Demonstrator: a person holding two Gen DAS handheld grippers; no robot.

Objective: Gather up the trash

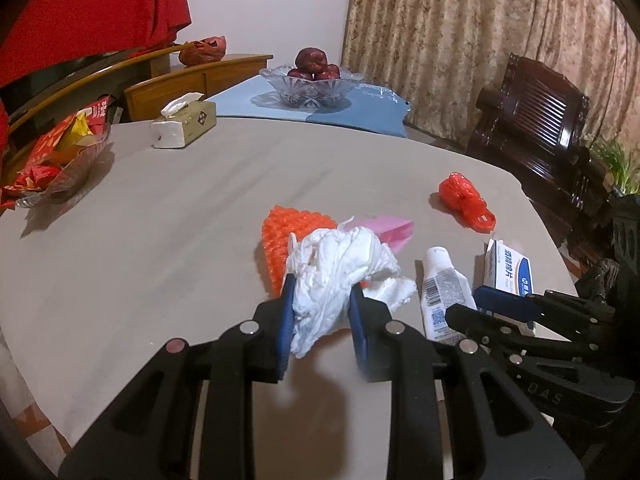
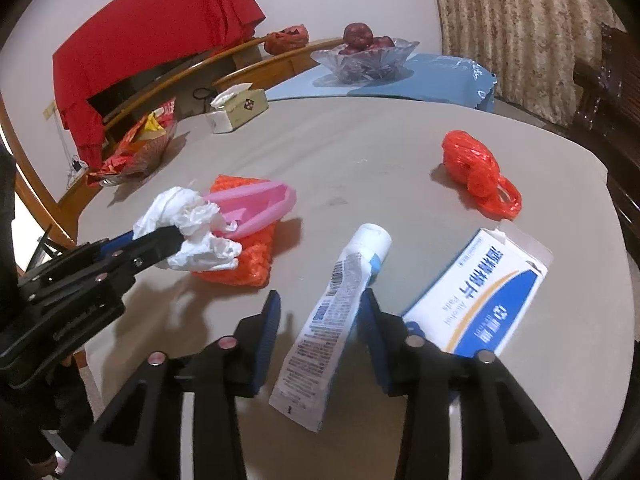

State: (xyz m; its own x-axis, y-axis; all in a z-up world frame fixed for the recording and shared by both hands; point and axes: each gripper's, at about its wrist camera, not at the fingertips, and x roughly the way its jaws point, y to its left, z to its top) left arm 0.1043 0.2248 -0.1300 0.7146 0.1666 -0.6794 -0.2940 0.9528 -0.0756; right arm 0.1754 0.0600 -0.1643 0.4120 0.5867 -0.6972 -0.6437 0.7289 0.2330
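My left gripper (image 1: 323,286) is shut on a crumpled white tissue (image 1: 340,256), held just above an orange foam net (image 1: 280,232) and a pink wrapper (image 1: 394,230) on the grey table (image 1: 160,240). In the right wrist view the left gripper (image 2: 168,240) grips the same tissue (image 2: 188,216). My right gripper (image 2: 320,296) straddles a white tube (image 2: 332,296). Its right pad is against the tube, but a gap shows at the left pad. A blue-and-white box (image 2: 480,300) lies just right of it. A crumpled red plastic bag (image 2: 476,168) sits further back.
A tissue box (image 1: 184,124) and a tray of red snack packets (image 1: 56,160) stand at the far left. A glass bowl of fruit (image 1: 312,84) rests on a blue mat behind. A dark wooden chair (image 1: 536,120) stands past the table's right edge.
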